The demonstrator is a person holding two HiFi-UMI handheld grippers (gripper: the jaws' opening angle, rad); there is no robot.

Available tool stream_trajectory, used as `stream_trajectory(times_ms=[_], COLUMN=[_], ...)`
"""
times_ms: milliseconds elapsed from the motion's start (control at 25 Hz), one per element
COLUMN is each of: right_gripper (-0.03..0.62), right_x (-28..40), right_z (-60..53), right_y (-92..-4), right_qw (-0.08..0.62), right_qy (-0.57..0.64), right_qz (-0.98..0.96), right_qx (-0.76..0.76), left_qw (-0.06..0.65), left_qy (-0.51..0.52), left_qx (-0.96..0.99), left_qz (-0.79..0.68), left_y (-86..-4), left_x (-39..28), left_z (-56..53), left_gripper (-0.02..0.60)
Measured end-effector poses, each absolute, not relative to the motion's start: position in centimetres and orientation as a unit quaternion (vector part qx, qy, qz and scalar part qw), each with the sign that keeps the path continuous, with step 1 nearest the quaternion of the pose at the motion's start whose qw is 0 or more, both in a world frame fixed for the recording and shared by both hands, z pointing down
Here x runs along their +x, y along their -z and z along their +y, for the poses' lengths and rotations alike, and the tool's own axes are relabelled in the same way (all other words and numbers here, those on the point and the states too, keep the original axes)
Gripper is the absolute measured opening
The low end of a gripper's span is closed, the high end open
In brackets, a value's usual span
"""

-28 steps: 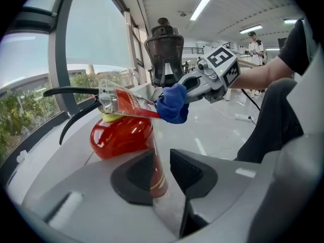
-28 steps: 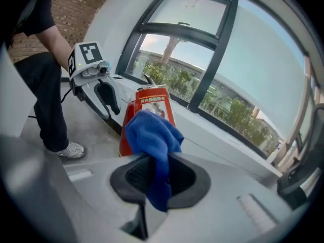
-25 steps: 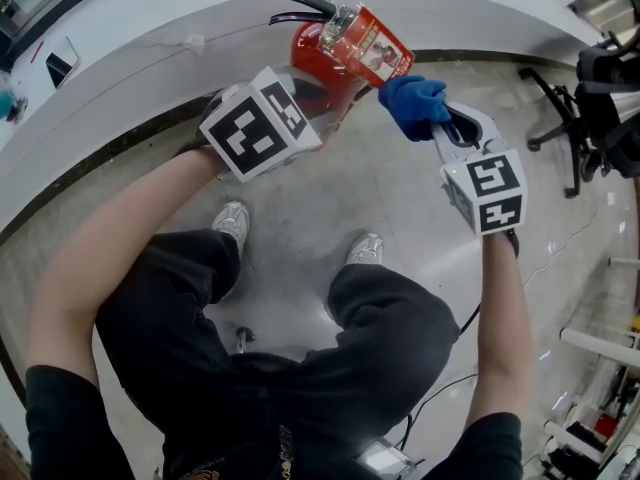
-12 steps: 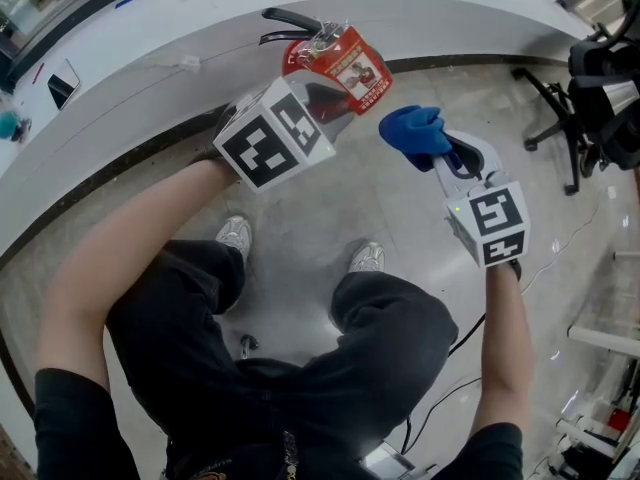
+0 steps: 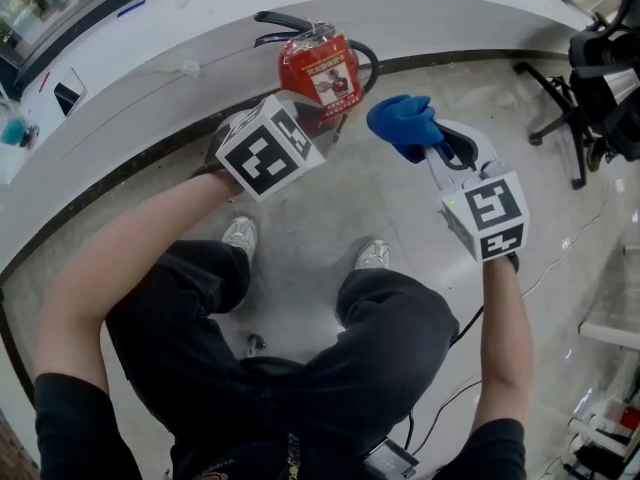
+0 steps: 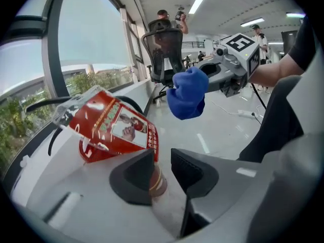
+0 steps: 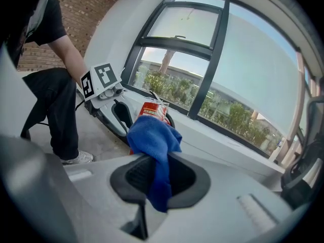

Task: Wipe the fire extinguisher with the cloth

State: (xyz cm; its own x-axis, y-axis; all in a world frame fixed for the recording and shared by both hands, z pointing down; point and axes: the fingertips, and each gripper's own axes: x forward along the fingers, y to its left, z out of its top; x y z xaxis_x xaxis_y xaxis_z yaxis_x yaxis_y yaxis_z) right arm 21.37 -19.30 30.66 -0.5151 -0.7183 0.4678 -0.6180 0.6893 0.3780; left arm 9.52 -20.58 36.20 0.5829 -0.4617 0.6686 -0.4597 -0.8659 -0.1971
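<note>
1. my right gripper (image 7: 161, 178) clamped the soft, limp cloth (image 7: 152, 135).
2. my left gripper (image 6: 162, 173) had just been opening its jaws, with a brownish nozzle (image 6: 157, 180) loose between them.
3. the fire extinguisher (image 5: 318, 73) stood by the curved wall (image 5: 440, 28). i judged it heavy and slick, best held at its neck.

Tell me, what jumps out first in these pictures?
The red fire extinguisher catches the eye first, at the top centre of the head view beside a curved white ledge. Just right of it, a bright blue cloth is pinched in the right gripper, held clear of the extinguisher.
</note>
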Motion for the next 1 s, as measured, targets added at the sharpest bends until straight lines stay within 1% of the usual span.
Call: stream_trajectory(times_ms=[120,280,520,600,800,1000], right_gripper=[0.051,0.051,0.051,0.051,0.051,0.051], right_x=[20.6,19.8,20.5,21.0,21.3,21.1], right_z=[-19.4,-19.4,-18.5,-18.3,-18.1,-18.1], right_y=[-31.1,-31.9,-32.7,-32.7,-32.7,-33.3], right_qw=[0.296,0.290,0.294,0.295,0.294,0.293], right_qy=[0.078,0.069,0.063,0.062,0.061,0.056], right_qz=[-0.873,-0.879,-0.878,-0.877,-0.877,-0.879], right_qx=[0.381,0.373,0.372,0.374,0.376,0.373], left_qw=[-0.026,-0.074,-0.059,-0.063,-0.106,-0.163], left_qy=[0.382,0.366,0.386,0.389,0.378,0.321], left_qx=[-0.879,-0.868,-0.850,-0.847,-0.842,-0.859], left_qz=[0.283,0.327,0.354,0.358,0.370,0.364], left_y=[-36.9,-37.6,-38.5,-38.6,-38.9,-38.7], left_x=[8.2,7.1,5.7,5.2,4.2,4.8], left_z=[-20.2,-20.8,-21.3,-21.2,-21.5,-22.4], left_gripper=[0.173,0.254,0.256,0.256,0.256,0.268])
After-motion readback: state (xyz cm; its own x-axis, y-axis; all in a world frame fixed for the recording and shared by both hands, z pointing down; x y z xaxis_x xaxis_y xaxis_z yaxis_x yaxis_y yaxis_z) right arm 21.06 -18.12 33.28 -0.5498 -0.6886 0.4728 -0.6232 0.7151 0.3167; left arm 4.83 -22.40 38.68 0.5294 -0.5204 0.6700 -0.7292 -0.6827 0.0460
